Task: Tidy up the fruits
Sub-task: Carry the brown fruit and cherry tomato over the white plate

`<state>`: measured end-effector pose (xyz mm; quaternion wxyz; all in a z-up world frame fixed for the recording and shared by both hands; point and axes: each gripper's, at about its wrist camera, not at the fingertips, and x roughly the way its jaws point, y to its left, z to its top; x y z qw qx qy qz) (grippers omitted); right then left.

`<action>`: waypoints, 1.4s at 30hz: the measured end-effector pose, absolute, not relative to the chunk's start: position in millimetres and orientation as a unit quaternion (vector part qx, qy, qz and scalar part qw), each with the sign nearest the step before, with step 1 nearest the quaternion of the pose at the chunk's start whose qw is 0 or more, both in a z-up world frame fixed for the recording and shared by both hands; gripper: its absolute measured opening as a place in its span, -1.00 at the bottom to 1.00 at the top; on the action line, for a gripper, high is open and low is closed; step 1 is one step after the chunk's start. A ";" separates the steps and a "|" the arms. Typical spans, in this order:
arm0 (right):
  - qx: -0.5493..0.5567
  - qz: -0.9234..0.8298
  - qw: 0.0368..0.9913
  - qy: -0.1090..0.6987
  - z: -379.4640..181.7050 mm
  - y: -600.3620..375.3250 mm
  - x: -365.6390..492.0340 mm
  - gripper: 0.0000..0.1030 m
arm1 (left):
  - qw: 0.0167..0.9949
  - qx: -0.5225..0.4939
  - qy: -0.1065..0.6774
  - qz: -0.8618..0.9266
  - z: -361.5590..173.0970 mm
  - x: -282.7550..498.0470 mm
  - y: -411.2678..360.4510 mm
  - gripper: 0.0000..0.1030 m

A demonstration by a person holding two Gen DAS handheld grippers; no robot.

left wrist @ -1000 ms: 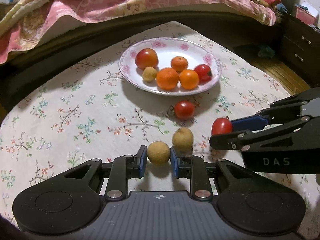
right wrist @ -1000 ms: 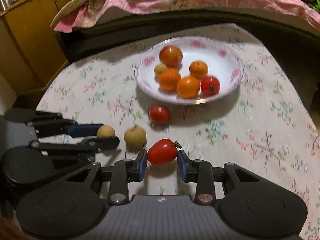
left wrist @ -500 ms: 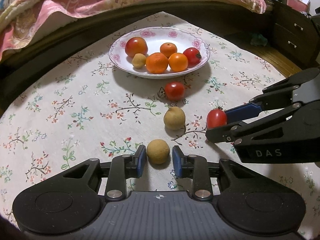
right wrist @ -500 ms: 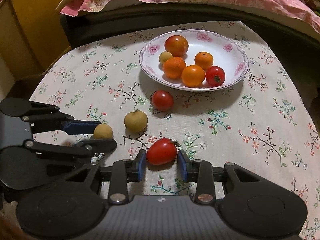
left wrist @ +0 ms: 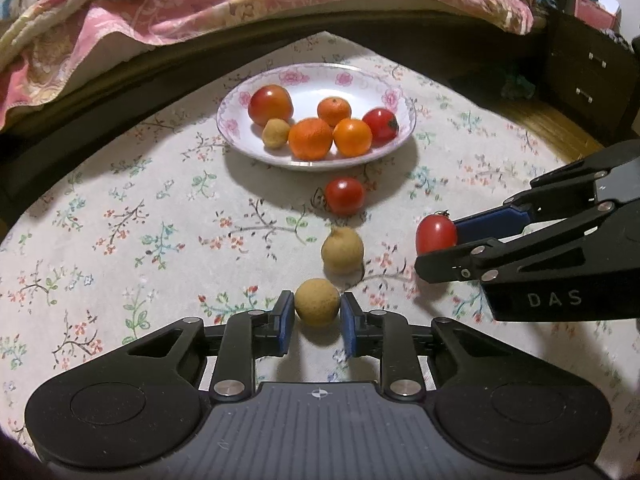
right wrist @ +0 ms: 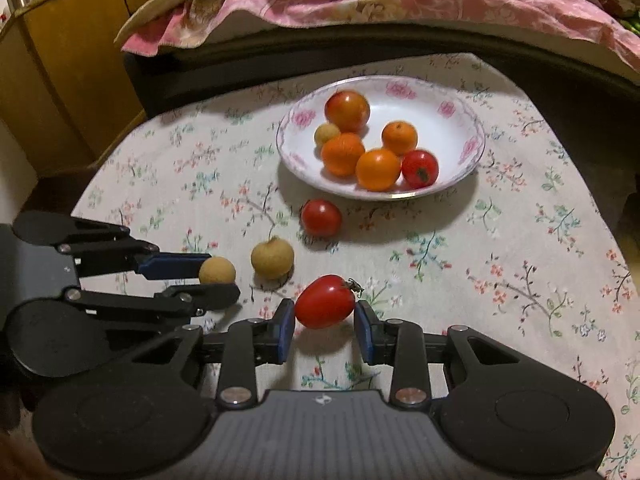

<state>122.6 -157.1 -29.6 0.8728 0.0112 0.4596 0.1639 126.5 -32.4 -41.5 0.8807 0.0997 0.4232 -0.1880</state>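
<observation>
My left gripper [left wrist: 316, 301] is shut on a round tan longan [left wrist: 317, 307], held just above the floral tablecloth. My right gripper [right wrist: 324, 312] is shut on an oval red tomato [right wrist: 325, 301], also off the cloth. Each gripper shows in the other view: the right gripper [left wrist: 436, 244] at the right, the left gripper [right wrist: 220, 276] at the left. Ahead on the cloth lie a second longan [left wrist: 342, 250] and a round tomato [left wrist: 345, 196]. Beyond them stands a white flowered plate [left wrist: 312, 70] with several oranges, tomatoes and a small longan.
The table's far edge meets a dark bed frame [left wrist: 120, 80] under a pink quilt [left wrist: 240, 4]. A dark dresser [left wrist: 592, 72] stands at the right, a yellow cabinet [right wrist: 60, 80] at the left. Bare cloth lies left and right of the plate [right wrist: 460, 120].
Both grippers rose and drew back a little from the plate, lifting the longan and the oval tomato off the cloth. The loose fruit and the plate stayed put.
</observation>
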 end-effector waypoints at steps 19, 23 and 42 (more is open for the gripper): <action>0.045 0.137 0.893 0.427 -10.0 -169.0 154.7 -0.31 | 0.905 0.073 0.380 -0.176 -8.5 158.1 -42.1 -0.38; 0.050 0.130 0.895 0.424 -8.2 -172.1 160.6 -0.31 | 0.907 0.075 0.375 -0.175 -6.9 164.7 -44.7 -0.40; 0.043 0.090 0.911 0.399 -11.1 -190.1 219.3 -0.31 | 0.916 0.068 0.357 -0.170 -11.5 212.9 -60.4 -0.40</action>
